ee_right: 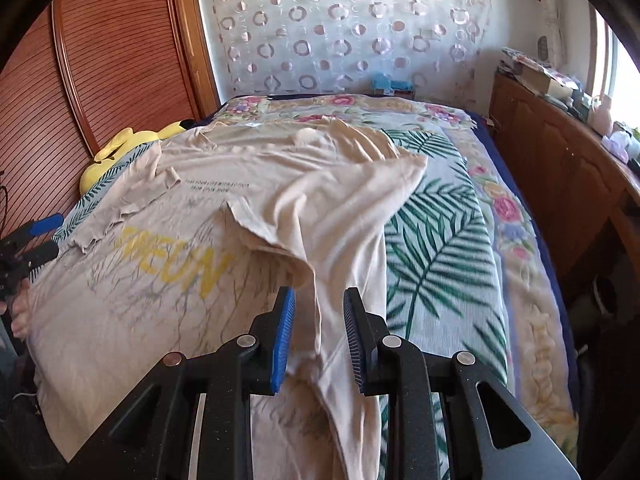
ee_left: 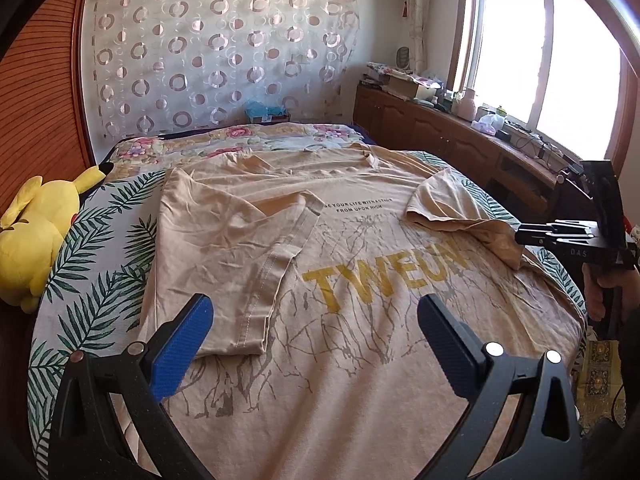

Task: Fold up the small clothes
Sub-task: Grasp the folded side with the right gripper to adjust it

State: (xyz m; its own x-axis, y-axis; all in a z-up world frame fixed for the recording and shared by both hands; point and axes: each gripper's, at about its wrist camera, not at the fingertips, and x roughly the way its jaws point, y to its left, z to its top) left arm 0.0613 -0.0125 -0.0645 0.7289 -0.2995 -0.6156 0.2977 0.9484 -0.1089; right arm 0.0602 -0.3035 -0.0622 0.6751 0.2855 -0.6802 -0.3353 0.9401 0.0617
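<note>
T-shirt [ee_right: 168, 240] | fold between right gripper [ee_right: 319, 300] pads, untouched | left gripper [ee_left: 316, 312] above

The T-shirt [ee_left: 360, 340] is soft, matt beige cloth, creased, with a flat yellow print, and it lies on a woven bedspread [ee_right: 440, 264] of matt leaf-patterned fabric. The left tongs [ee_left: 316, 344] and right tongs [ee_right: 319, 336] are matt black plastic with small shiny metal pins and rough, ribbed blue pads [ee_right: 282, 340]. The plush toy [ee_left: 36, 228] is fuzzy yellow cloth, the wardrobe door [ee_right: 100, 72] is ribbed, satin-finished reddish wood, and the curtain [ee_left: 220, 52] is thin, sheer fabric with glossy rings.
</note>
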